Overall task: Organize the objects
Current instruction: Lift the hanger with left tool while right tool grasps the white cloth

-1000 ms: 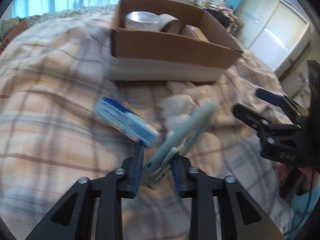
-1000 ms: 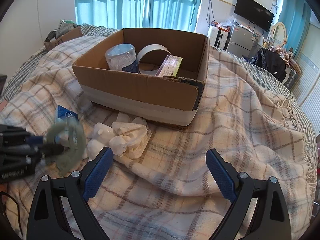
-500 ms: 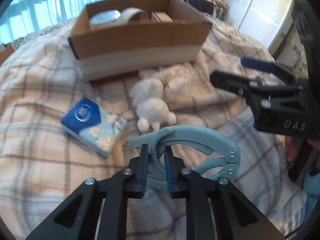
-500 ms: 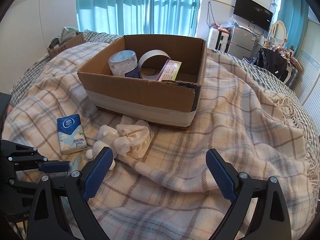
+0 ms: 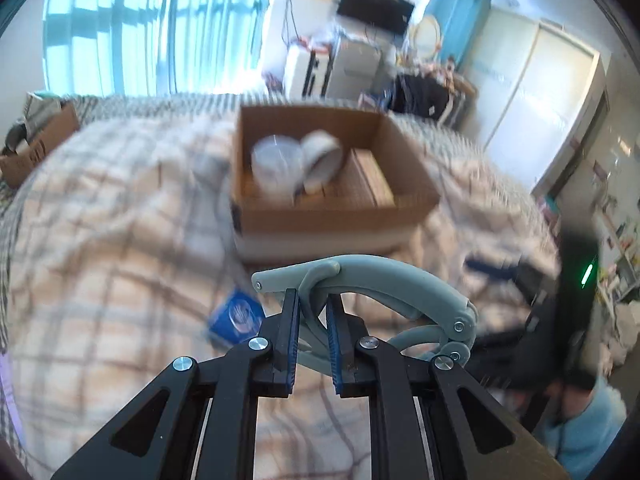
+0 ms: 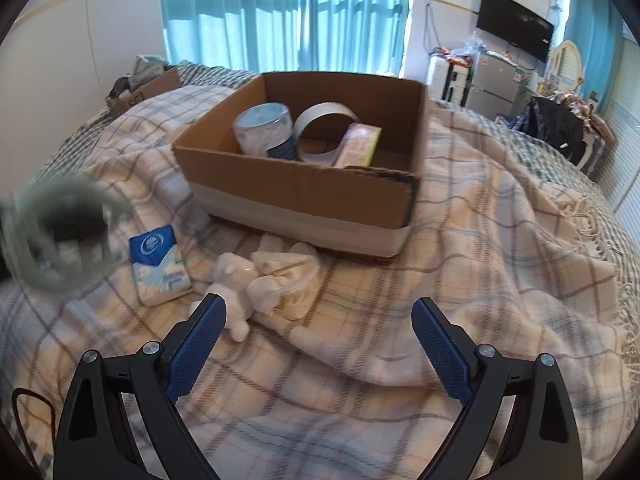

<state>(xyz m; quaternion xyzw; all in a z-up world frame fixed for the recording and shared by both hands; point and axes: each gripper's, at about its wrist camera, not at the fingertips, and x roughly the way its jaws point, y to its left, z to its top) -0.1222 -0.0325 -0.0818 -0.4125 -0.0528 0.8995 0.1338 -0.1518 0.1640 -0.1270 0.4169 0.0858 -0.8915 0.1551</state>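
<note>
My left gripper (image 5: 311, 312) is shut on a pale green folding hanger (image 5: 384, 280) and holds it in the air, short of the cardboard box (image 5: 332, 216). The hanger shows as a green blur in the right wrist view (image 6: 60, 236). The box (image 6: 304, 196) holds a round tub (image 6: 266, 130), a tape ring (image 6: 326, 130) and a small carton (image 6: 360, 146). A blue tissue pack (image 6: 160, 264) and a white soft toy (image 6: 244, 284) lie on the plaid blanket before the box. My right gripper (image 6: 320, 340) is open and empty, just right of the toy.
The plaid blanket (image 6: 500, 260) covers a bed with folds and a fringed right edge. A second cardboard box (image 6: 144, 88) sits at the bed's far left. A TV (image 6: 516, 24), fridge and cluttered furniture stand beyond the bed.
My left gripper has risen with the hanger and now looks down into the box from higher up. My right gripper has moved slightly closer to the toy and stays open.
</note>
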